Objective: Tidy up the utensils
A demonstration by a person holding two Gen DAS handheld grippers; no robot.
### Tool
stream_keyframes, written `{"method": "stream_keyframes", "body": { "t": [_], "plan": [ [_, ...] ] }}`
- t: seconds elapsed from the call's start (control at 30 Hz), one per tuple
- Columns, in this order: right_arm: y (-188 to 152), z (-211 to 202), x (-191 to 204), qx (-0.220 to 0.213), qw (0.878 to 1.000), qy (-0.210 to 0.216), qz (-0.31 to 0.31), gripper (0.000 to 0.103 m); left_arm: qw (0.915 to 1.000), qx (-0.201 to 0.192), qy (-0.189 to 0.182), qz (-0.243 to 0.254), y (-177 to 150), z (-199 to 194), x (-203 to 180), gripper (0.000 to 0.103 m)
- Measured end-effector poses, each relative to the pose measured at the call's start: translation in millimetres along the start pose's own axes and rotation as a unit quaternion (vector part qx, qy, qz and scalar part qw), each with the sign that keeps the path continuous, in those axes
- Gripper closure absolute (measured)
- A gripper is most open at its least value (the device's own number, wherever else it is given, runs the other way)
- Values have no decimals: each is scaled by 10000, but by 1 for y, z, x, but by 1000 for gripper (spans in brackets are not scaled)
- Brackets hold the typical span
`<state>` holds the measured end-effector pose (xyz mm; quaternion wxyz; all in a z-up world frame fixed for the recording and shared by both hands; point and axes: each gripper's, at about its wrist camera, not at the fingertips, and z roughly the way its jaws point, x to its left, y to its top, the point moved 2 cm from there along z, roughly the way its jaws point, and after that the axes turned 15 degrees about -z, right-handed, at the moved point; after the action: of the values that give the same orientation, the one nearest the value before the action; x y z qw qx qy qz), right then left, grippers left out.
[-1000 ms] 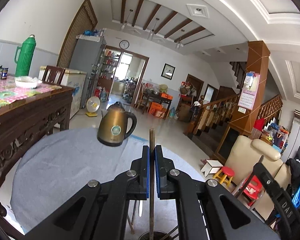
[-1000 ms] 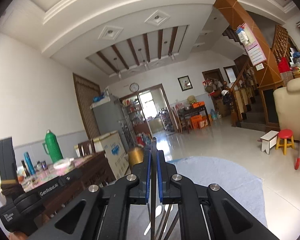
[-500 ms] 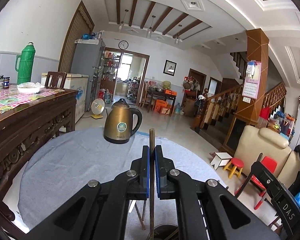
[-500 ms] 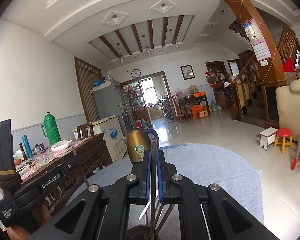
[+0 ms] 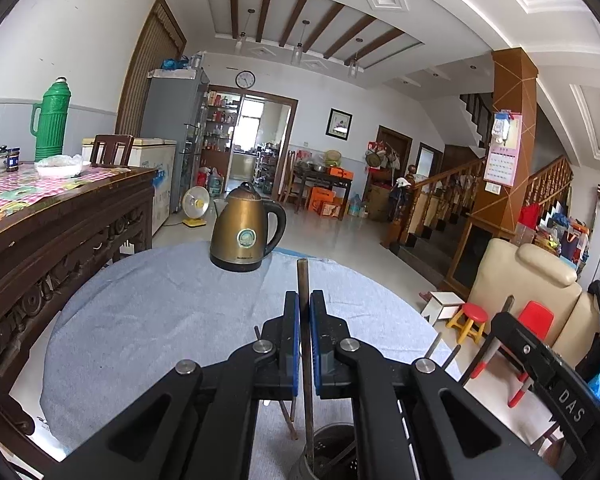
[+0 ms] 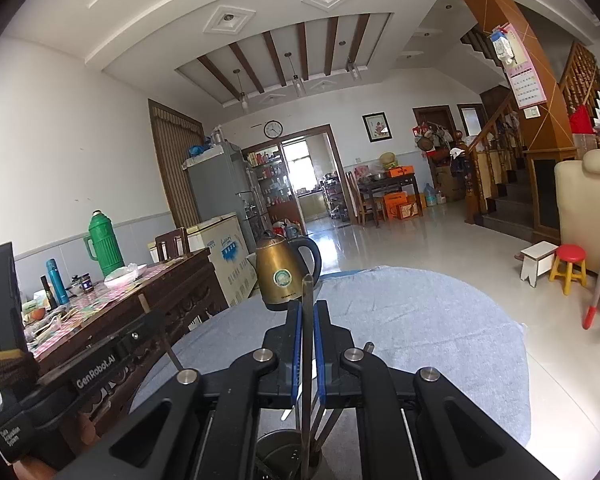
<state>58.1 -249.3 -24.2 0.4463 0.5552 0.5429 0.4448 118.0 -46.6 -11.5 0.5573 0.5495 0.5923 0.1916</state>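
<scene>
My left gripper [image 5: 304, 300] is shut on a thin dark chopstick [image 5: 303, 276] that stands upright. Its lower end reaches down into the mouth of a perforated metal utensil holder [image 5: 334, 450] just below the fingers. My right gripper [image 6: 308, 308] is shut on a grey chopstick [image 6: 308, 290], also upright, and its lower end dips into the same holder [image 6: 278, 450]. Several other sticks lean in the holder. Both grippers hang close together over a round table with a grey-blue cloth [image 5: 160, 320]. The left gripper's body [image 6: 100, 364] shows at the left of the right wrist view.
A brass-coloured electric kettle [image 5: 246, 232] stands at the table's far edge, also in the right wrist view [image 6: 286, 272]. A dark carved wooden table [image 5: 60, 216] with a green thermos [image 5: 50, 124] stands to the left. A cream sofa and red stools lie to the right.
Both grippers have sunk with their chopsticks still gripped. The tabletop and kettle have risen in both views, and the holder's mouth has come into sight beneath the fingers.
</scene>
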Motion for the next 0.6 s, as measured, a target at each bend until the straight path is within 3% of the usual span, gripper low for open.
{"method": "stream_keyframes", "body": {
  "t": [0.47,0.5,0.53,0.6],
  "plan": [
    [1,1,6,200,9997,166,1,93,9997,218,-81,1,-1,-5,5,95],
    [0,1,6,215,9996,170,7,93,9998,210,-55,15,-1,-5,6,90],
    [1,1,5,235,9996,184,32,89,9998,206,-16,9,0,-6,7,75],
    [1,0,2,244,9994,208,127,69,9999,143,26,-33,1,-9,9,52]
  ]
}}
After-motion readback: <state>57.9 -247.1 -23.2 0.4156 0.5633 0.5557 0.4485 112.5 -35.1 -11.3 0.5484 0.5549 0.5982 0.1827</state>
